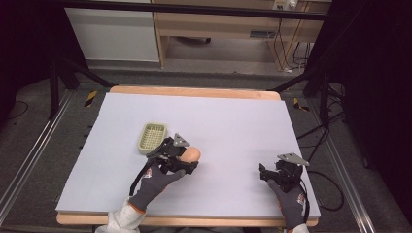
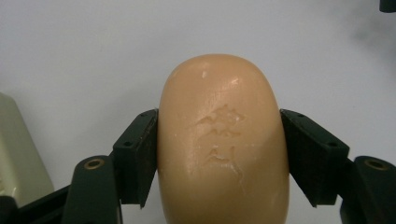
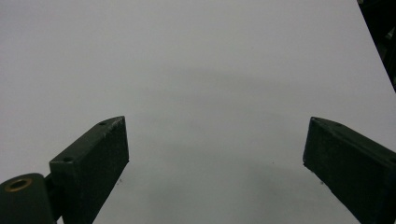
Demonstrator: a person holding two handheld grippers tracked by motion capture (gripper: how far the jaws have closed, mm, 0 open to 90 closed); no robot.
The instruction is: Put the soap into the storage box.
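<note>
Table (image 1: pixel 233 126): a wooden table covered by a pale grey sheet; the work happens in the near half, on the person's left side.
Soap dish (image 1: pixel 152 137): a pale green dish with a slotted floor, empty, lying on the sheet just behind and to the left of the left gripper; its corner shows also at the left edge of the left gripper view (image 2: pixel 18 154).
Right gripper (image 1: pixel 272 174): it rests low over the bare sheet, well apart from the soap, jaws spread wide with nothing between them (image 3: pixel 215 154).
Left gripper (image 1: pixel 187 162): its two jaws are closed on the bar of soap, one pad on each long side (image 2: pixel 219 154).
Bar of soap (image 2: pixel 223 140): an oval, peach-coloured bar with rounded edges, pressed characters in the top face and some small white scuffs; in the high view (image 1: pixel 190 154) it is just right of the dish, at or just above the sheet.
Step in hand, as I judge: to carry the soap to the dish.
How to do it well: keep the squeeze steady, because a smooth rounded bar may slip forward; keep the bar level, bring it over the middle of the dish, lower until it sits on the slots, and only then open.
</note>
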